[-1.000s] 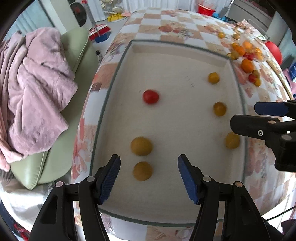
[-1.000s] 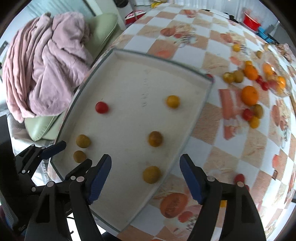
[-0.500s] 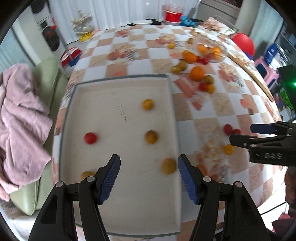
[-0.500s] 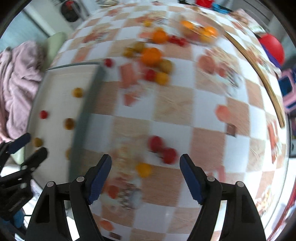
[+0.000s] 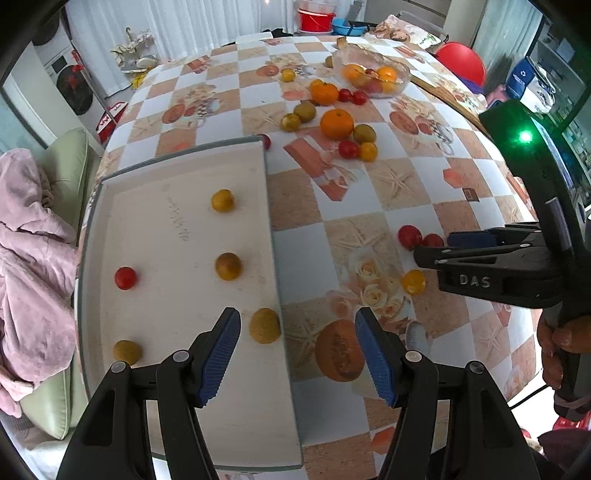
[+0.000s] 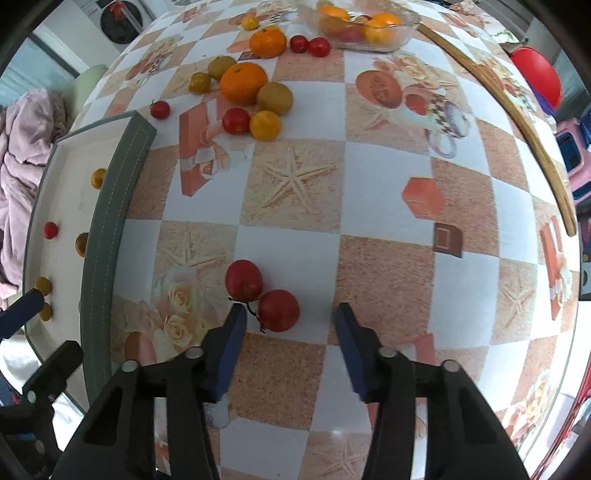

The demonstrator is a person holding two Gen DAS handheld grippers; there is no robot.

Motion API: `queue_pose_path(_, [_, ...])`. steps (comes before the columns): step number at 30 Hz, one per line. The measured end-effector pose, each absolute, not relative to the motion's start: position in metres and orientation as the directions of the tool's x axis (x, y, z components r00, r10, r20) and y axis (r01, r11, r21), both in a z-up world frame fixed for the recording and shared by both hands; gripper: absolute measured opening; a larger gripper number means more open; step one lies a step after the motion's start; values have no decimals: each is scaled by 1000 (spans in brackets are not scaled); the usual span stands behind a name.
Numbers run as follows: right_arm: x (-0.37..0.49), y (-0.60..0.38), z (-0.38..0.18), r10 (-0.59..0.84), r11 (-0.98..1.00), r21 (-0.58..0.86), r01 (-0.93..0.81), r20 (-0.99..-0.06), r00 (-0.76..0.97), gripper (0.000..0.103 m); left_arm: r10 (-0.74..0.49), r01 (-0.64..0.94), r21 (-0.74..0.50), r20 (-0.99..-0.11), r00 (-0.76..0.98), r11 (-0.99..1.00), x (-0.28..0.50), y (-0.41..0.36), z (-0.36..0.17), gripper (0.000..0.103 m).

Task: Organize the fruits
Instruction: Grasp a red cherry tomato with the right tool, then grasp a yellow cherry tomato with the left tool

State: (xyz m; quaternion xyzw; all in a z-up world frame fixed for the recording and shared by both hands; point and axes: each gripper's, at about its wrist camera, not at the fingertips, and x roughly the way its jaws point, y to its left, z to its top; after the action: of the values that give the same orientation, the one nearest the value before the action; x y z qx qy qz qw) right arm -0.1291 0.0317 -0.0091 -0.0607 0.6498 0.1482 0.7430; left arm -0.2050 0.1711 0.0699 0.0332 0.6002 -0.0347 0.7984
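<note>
Right gripper spread wide, empty — two red tomatoes just ahead, right of the tray. Left gripper wide, empty, over tray's right rim — yellow fruit beside it.

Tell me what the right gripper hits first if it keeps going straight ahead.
Most likely the nearer red tomato, lying just ahead between the open right gripper fingers, slightly left of centre. Depth is uncertain; it touches a second red tomato behind it.

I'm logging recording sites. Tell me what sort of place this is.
Probably a lived-in home dining area: a checkered fruit-print tablecloth, a pink blanket on a green cushioned seat, and white window curtains.
</note>
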Motion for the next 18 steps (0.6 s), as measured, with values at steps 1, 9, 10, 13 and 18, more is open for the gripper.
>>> queue_pose_path(1, [-130, 34, -9, 135, 944, 90, -318, -983, 121, 50, -16, 96, 11, -962, 273, 995, -205, 169, 68, 66])
queue_pose_path(9, [-131, 22, -8, 89, 945, 36, -325, -985, 149, 24, -38, 120, -9, -968, 247, 993, -197, 144, 54, 66])
queue_pose_path(10, [-131, 16, -8, 85, 949, 33, -314, -985, 152, 24, -45, 125, -14, -969, 244, 992, -196, 139, 52, 66])
queue_pose_path(13, [-129, -1, -8, 79, 960, 34, -279, -985, 154, 24, -58, 146, -23, -970, 238, 989, -191, 125, 47, 66])
queue_pose_path(18, [-128, -17, -9, 84, 969, 45, -245, -985, 152, 24, -70, 176, -30, -972, 224, 984, -181, 102, 34, 66])
